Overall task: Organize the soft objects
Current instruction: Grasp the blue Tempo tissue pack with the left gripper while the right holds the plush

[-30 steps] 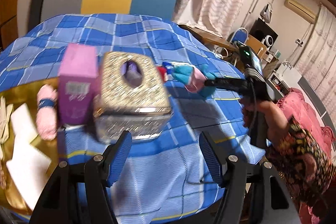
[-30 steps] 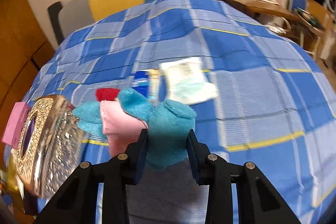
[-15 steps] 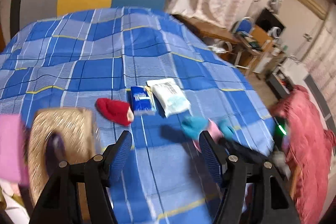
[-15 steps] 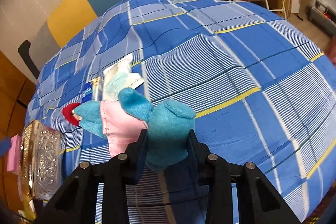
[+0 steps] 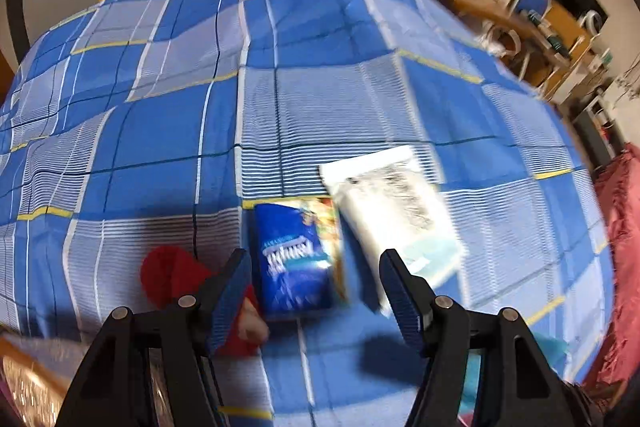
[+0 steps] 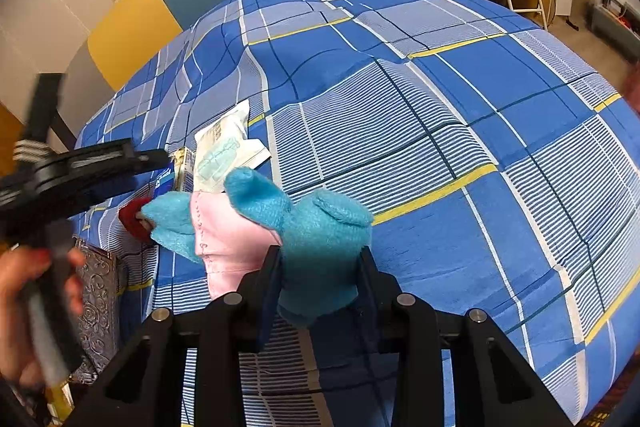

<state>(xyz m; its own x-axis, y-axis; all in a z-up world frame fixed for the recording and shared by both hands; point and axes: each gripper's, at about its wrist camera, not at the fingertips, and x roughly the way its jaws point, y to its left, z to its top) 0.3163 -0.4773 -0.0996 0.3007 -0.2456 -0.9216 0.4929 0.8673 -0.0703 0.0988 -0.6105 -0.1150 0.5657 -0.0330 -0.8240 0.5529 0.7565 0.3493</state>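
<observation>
Here, left wrist view:
Left gripper [image 5: 314, 277]: the jaws are held wide apart and nothing is clamped between them.
Blue tissue pack [image 5: 295, 259]: it is seen lying flat on the checked blue cloth [image 5: 160, 131], in the gap between the two fingers, but it is not touched by them.
White packet [image 5: 394, 207]: it is laid just beside the blue tissue pack, on its right, past the right finger.
Red soft object [image 5: 172, 277]: it is partly hidden behind the left finger; contact cannot be told, the picture is blurred.

Right wrist view:
Right gripper [image 6: 320, 279]: the jaws are closed on the blue and pink soft toy [image 6: 256, 223].
Blue and pink soft toy: its blue end is clamped between the pads, and the pink body is stretched out to the left, above the cloth.
Left gripper: it is seen at the left edge, held by a hand [image 6: 30, 303], over the blue tissue pack and the red soft object.
Ornate box [image 6: 98, 303]: it is placed at the lower left, beside the hand.
</observation>
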